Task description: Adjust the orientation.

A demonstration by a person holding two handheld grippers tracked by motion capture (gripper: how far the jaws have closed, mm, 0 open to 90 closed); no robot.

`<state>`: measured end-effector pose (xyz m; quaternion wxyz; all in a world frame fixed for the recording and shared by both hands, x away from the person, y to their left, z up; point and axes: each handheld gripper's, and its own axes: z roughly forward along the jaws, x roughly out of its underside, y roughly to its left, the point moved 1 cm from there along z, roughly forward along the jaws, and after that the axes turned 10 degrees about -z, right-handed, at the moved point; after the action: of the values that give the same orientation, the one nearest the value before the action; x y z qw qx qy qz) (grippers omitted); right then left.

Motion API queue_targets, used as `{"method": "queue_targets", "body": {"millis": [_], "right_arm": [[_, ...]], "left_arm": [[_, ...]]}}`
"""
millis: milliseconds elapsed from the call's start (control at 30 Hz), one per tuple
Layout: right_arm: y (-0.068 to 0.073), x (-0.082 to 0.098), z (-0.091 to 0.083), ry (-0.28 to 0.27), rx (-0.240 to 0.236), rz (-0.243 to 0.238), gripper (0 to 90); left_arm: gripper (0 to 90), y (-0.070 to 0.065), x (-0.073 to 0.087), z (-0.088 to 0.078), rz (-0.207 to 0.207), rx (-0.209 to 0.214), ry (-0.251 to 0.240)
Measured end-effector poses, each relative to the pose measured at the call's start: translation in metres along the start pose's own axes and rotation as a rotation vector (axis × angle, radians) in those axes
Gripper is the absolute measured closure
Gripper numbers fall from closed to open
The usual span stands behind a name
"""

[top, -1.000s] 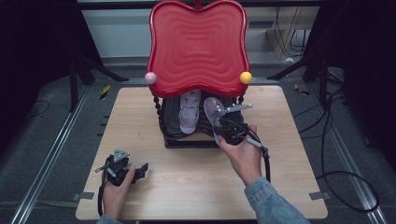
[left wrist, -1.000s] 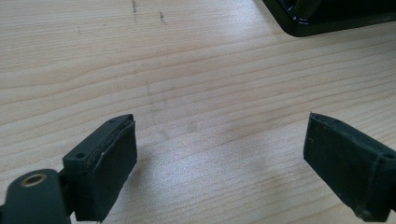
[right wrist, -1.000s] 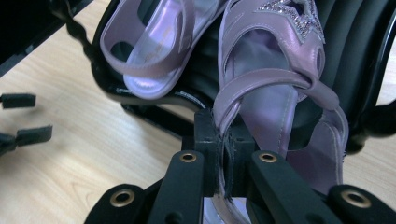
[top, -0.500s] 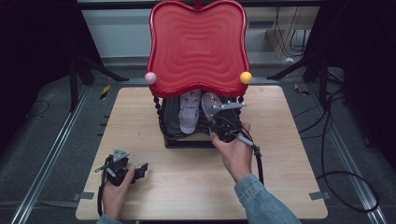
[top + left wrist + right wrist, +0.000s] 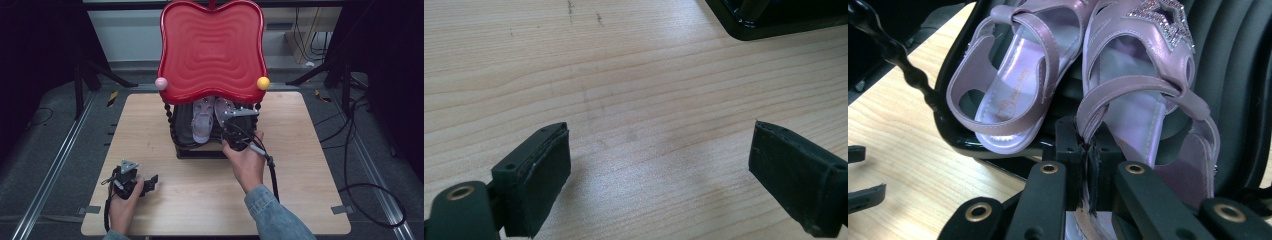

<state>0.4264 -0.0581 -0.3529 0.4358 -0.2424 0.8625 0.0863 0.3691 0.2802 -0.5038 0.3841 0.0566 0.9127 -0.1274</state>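
Two lilac sandals lie side by side on the black shelf (image 5: 197,149) under a red apple-shaped panel (image 5: 212,50). The left sandal (image 5: 202,124) (image 5: 1015,75) lies free. My right gripper (image 5: 233,126) (image 5: 1091,147) is shut on the heel strap of the right sandal (image 5: 220,107) (image 5: 1143,65), which bears a glittery star and is set on the shelf's ribbed floor. My left gripper (image 5: 149,183) (image 5: 659,160) rests near the table's front left, open, with bare wood between its pads.
The rack stands mid-table with twisted black posts (image 5: 171,125) and a pink ball (image 5: 161,83) and a yellow ball (image 5: 263,83) at the panel's lower corners. Its black base corner (image 5: 774,20) lies ahead of the left gripper. Cables (image 5: 365,150) trail off the wooden table (image 5: 310,200).
My right hand has carried the starred sandal back and to the left, under the red panel, beside the other sandal. The left hand has kept still.
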Motion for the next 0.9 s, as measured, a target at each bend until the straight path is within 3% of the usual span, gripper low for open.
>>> {"method": "queue_targets", "body": {"millis": [400,900], "right_arm": [[-0.001,0.000,0.007,-0.012,0.030,0.027,86.4],[0.000,-0.001,0.014,-0.052,0.075,0.017,86.4]], "left_arm": [[9.2,0.000,0.000,0.000,0.002,0.002,0.002],[9.3,-0.003,0.000,0.000,0.004,0.005,0.000]]}}
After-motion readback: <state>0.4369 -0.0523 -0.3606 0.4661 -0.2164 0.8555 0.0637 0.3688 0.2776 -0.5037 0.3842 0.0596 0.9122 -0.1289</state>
